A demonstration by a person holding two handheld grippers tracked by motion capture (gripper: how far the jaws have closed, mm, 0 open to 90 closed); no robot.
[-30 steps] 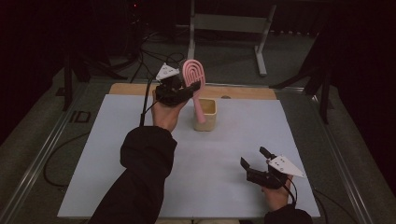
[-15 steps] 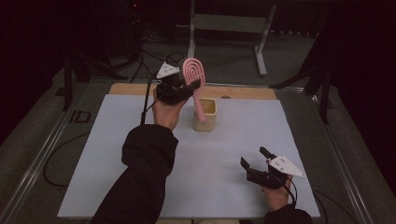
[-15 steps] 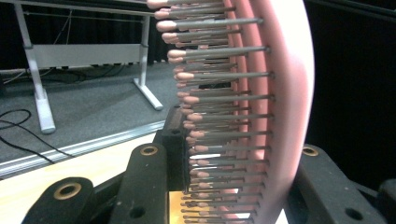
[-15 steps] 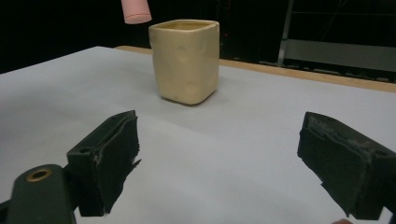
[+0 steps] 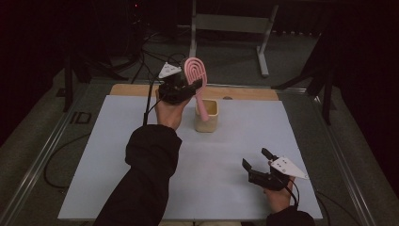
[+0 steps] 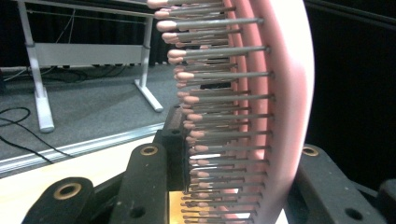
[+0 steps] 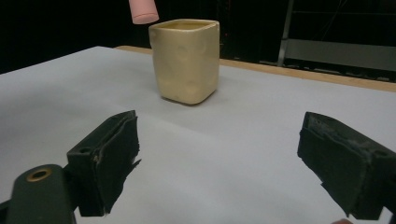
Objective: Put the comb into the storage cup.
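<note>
My left gripper (image 5: 190,88) is shut on a pink hairbrush (image 5: 196,77), held upright above the back of the table. The brush handle hangs down over a cream square cup (image 5: 207,116), with its tip just above the rim. In the left gripper view the brush head (image 6: 261,112) sits between the two black jaws, bristles pointing left. My right gripper (image 5: 255,158) rests open near the front right of the table with nothing between its fingers. The right gripper view faces the cup (image 7: 186,59), with the pink handle tip (image 7: 143,13) above the rim.
A white mat (image 5: 113,155) covers the table, with a wooden edge (image 5: 244,93) along the back. A metal stand (image 5: 230,23) and loose cables (image 5: 141,59) lie on the floor behind. Metal rails (image 5: 42,155) run along the table's sides.
</note>
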